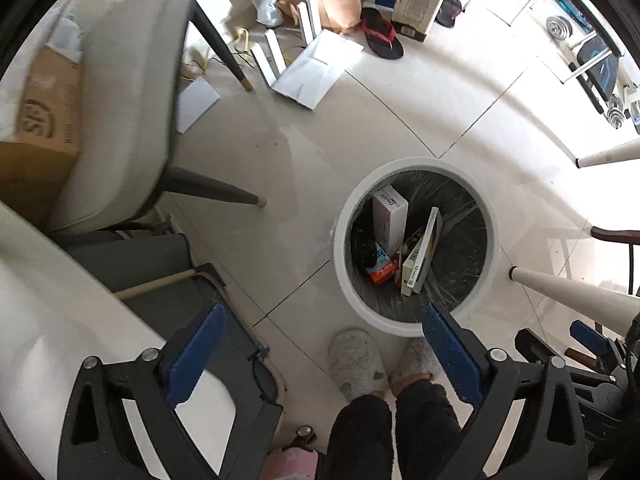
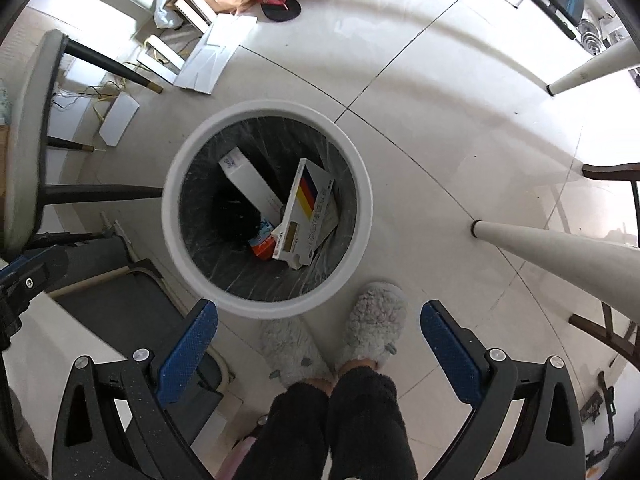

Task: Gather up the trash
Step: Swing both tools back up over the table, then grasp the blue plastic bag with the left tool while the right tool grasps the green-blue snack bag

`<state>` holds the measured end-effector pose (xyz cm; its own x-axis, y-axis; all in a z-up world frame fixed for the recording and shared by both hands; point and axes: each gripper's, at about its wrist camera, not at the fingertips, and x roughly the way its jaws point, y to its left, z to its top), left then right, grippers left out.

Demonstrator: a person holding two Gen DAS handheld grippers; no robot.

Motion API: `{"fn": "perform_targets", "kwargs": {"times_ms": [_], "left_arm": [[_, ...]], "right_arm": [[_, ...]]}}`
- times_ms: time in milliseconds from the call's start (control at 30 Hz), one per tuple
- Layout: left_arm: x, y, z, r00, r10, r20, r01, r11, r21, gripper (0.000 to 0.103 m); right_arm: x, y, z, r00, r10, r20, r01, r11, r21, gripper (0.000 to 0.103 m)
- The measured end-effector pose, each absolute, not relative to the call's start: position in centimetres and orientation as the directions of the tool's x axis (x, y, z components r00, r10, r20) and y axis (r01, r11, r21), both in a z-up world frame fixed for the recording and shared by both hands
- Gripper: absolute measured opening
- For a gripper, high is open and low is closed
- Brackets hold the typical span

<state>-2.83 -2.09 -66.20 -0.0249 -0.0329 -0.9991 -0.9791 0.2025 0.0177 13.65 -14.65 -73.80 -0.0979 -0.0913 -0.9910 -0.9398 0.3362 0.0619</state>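
Observation:
A round white trash bin [image 1: 342, 256] with a dark liner stands on the tiled floor; it also shows in the right wrist view [image 2: 172, 216]. Inside lie a white carton [image 2: 250, 184], a striped white box [image 2: 310, 208] and a small orange-blue packet [image 2: 262, 246]; the white carton [image 1: 390, 220] and a box on edge [image 1: 420, 258] show in the left view. My left gripper [image 1: 320, 354] is open and empty, high above the floor, left of the bin. My right gripper [image 2: 318, 350] is open and empty, above the bin's near rim.
A grey chair [image 1: 132, 92] stands at left beside a white table edge [image 1: 48, 320]. White table legs [image 2: 560, 248] slant at right. My slippered feet [image 2: 372, 328] stand near the bin. Flattened white cartons [image 1: 316, 68], cardboard and a black-red sandal [image 1: 382, 38] lie at the far side.

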Motion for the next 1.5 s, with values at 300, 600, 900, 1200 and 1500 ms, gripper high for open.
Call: {"fn": "perform_targets", "kwargs": {"times_ms": [300, 600, 900, 1200, 1500], "left_arm": [[-3.5, -4.4, -54.9, -0.032, 0.002, -1.0, -0.97, 0.24, 0.031, 0.101], [-3.2, -4.9, -39.7, -0.012, 0.144, -0.989, -0.953, 0.297, 0.055, 0.101], [4.0, 0.2, -27.5, 0.038, 0.362, -0.931, -0.937, 0.336, 0.092, 0.101], [18.7, 9.7, -26.1, 0.003, 0.409, -0.912, -0.847, 0.486, 0.216, 0.103], [31.4, 22.2, -31.2, -0.024, 0.3, -0.954, -0.791, 0.577, 0.202, 0.103]], "right_arm": [[12.9, -15.6, -61.7, -0.109, -0.058, -0.992, -0.941, 0.329, 0.085, 0.103], [12.3, -16.5, -45.7, -0.167, 0.036, -0.985, -0.93, 0.325, 0.17, 0.103], [20.6, -14.5, -31.6, -0.161, 0.231, -0.96, -0.858, 0.448, 0.252, 0.103], [37.1, -7.5, -28.1, -0.102, 0.266, -0.959, -0.78, 0.577, 0.243, 0.103], [52.7, 8.2, -31.9, 0.038, 0.177, -0.983, -0.82, 0.569, 0.071, 0.103]]}}
